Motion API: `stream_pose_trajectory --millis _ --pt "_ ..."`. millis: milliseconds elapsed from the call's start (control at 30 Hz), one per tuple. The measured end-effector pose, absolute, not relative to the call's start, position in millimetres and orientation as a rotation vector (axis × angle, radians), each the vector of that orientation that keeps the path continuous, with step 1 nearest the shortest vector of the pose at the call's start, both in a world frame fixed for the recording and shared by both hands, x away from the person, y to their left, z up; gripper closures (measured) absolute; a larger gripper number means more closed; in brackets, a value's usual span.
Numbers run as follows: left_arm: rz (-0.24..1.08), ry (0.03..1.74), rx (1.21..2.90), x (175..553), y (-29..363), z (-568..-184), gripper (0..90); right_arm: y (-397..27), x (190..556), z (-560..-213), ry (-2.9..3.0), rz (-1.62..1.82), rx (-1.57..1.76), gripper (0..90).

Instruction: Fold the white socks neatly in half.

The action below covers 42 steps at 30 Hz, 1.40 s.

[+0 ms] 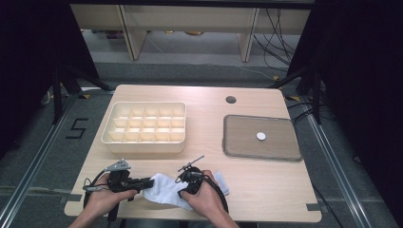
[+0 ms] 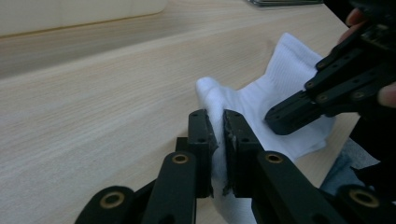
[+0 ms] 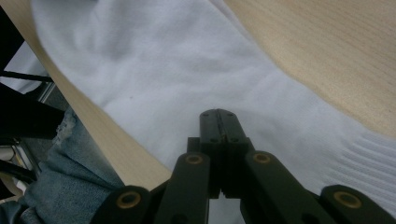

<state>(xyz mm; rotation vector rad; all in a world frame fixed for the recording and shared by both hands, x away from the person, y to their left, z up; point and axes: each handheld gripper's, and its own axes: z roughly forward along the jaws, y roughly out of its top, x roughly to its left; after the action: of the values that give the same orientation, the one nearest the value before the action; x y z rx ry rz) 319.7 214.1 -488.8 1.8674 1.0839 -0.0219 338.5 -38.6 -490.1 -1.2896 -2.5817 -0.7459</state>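
Sock [image 1: 164,190] handling is underway at the near edge of the table [image 1: 266,190], where the white sock is lying flat between the two hands, its ribbed cuff toward the person's right. In the left gripper view, the left gripper [image 2: 218,135] is pinching a raised fold of the fabric, its jaws nearly together with cloth between them. In its own view the right gripper [image 3: 218,122] is resting jaws closed tight, tip down on the sock's middle; whether any cloth is caught there is hard to tell. Doing this step well probably means keeping the left pinch firm while the right tip is pinning the fabric, so the sock is not sliding off the table edge. The compartment box [image 1: 145,128] and the tray [image 1: 261,151] with its small white disc [image 1: 261,136] are sitting well apart, farther back.
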Motion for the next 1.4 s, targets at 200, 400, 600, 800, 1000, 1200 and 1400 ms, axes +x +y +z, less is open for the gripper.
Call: stream_pose_trajectory --millis 200,400,600,800,1000,1200,1400 --pt "-0.086 1.051 1.827 316.4 206.5 -479.2 81.8 -38.9 339.3 -491.9 -2.579 -0.748 -1.284 90.0" --pt "-0.093 1.012 1.828 315.4 198.0 -469.3 81.9 -38.9 340.4 -493.2 -2.592 -0.758 -1.265 90.0" --pt "-0.123 0.962 1.832 313.0 185.5 -459.1 82.0 -38.4 340.8 -494.3 -2.570 -0.762 -1.254 90.0" --pt "-0.148 0.934 1.829 312.8 173.2 -454.2 82.2 -36.6 340.7 -495.3 -2.569 -0.776 -1.239 90.0" --pt "-0.151 0.910 1.853 314.9 164.4 -453.2 82.2 -36.0 341.6 -497.6 -2.563 -0.823 -1.192 88.1" --pt "-0.141 0.933 1.853 318.3 166.8 -455.6 82.1 -64.6 342.8 -464.5 -2.532 -0.923 -1.268 88.2" --pt "-0.147 0.932 1.847 318.1 166.7 -454.9 82.1 -104.4 352.1 -456.4 -2.558 -0.857 -1.435 90.0"
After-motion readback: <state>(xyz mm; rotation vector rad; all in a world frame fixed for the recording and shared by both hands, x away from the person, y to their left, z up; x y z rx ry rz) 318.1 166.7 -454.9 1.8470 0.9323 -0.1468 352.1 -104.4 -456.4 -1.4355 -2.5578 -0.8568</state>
